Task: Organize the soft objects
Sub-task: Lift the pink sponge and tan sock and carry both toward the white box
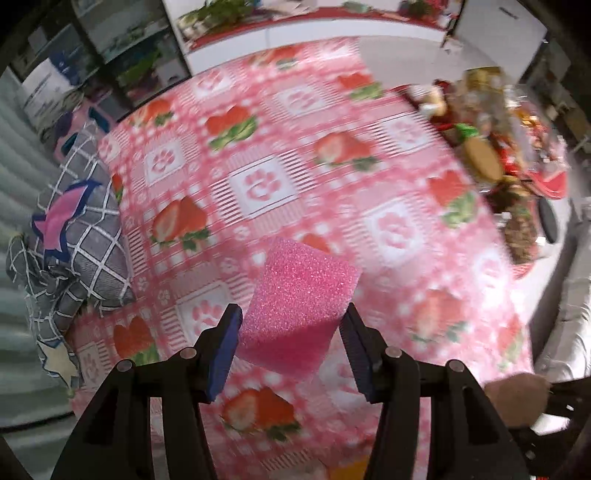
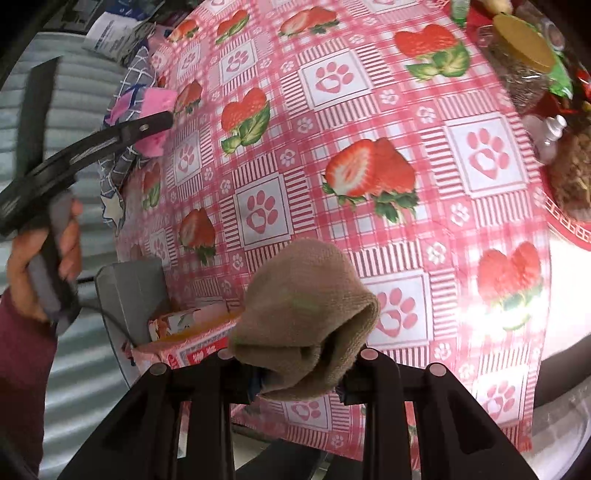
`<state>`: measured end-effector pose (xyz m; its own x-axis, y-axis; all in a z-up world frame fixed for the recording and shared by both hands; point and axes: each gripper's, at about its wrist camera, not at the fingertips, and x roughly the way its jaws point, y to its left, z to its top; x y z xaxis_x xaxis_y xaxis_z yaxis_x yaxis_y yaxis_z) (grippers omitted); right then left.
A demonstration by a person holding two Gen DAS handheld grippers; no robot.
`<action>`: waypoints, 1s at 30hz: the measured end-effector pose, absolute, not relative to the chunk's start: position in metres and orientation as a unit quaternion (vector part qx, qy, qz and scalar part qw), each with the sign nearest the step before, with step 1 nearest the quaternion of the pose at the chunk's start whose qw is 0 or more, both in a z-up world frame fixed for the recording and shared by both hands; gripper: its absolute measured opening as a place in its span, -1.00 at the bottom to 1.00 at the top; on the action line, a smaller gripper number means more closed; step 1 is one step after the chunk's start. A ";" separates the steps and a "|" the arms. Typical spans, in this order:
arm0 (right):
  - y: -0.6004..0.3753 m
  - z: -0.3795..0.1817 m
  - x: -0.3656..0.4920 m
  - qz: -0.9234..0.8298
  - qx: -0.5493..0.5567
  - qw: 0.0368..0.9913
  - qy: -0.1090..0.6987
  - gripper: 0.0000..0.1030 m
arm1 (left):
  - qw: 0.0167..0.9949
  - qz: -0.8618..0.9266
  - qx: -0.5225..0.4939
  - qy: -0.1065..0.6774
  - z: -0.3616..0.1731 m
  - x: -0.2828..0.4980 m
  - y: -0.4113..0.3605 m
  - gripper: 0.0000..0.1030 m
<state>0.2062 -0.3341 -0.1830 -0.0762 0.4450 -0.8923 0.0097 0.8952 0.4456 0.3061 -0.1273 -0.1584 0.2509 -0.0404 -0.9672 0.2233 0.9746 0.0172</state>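
Left wrist view: the left gripper (image 1: 291,345) holds a pink sponge (image 1: 297,306) between its blue-padded fingers (image 1: 221,350). The fingers are set fairly wide, with both pads touching the sides of the sponge, which stands tilted above the tablecloth (image 1: 332,110). The cloth is pink-and-white check printed with strawberries, heart-shaped berries and paw prints; it carries no words. At the left edge of the table lies a grey checked fabric (image 1: 88,229) with a pink star patch and a pale star. At the far right stands a cluster of jars and packets (image 1: 491,147), too blurred for any label to be read. A white carton (image 1: 44,85) at the far left bears dark print that is not legible.

Right wrist view: the right gripper (image 2: 299,363) is closed narrowly on a folded brown cloth (image 2: 306,321), which bulges forward above the near part of the tablecloth (image 2: 369,92). At the left the person's hand (image 2: 44,258) grips the handle of the left gripper (image 2: 155,118), which carries the pink sponge (image 2: 157,103) over the left table edge, beside the grey checked fabric (image 2: 129,162). A jar with a tan lid (image 2: 524,40) stands at the far right. A printed box (image 2: 184,332) lies near the left corner; its lettering cannot be read. A white package (image 2: 107,33) at the far left shows blue lettering, illegible.
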 end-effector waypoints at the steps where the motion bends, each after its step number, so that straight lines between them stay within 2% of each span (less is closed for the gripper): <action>1: -0.336 -0.181 0.205 0.162 0.161 0.662 0.714 -0.40 | 0.788 -0.093 0.073 0.605 -0.153 0.301 -0.133 0.12; 17: -0.388 -0.146 0.128 0.071 0.186 0.701 0.685 -0.40 | 0.787 -0.242 0.117 0.556 -0.070 0.167 -0.242 0.13; 30: -0.400 -0.138 0.058 0.032 0.185 0.704 0.685 -0.40 | 0.767 -0.310 0.129 0.546 -0.046 0.056 -0.247 0.13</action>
<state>0.0581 -0.4004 -0.1381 0.0589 0.2980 -0.9527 0.2091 0.9295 0.3037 0.0559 -0.2474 -0.0459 0.2112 -0.3352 -0.9182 0.6172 0.7742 -0.1406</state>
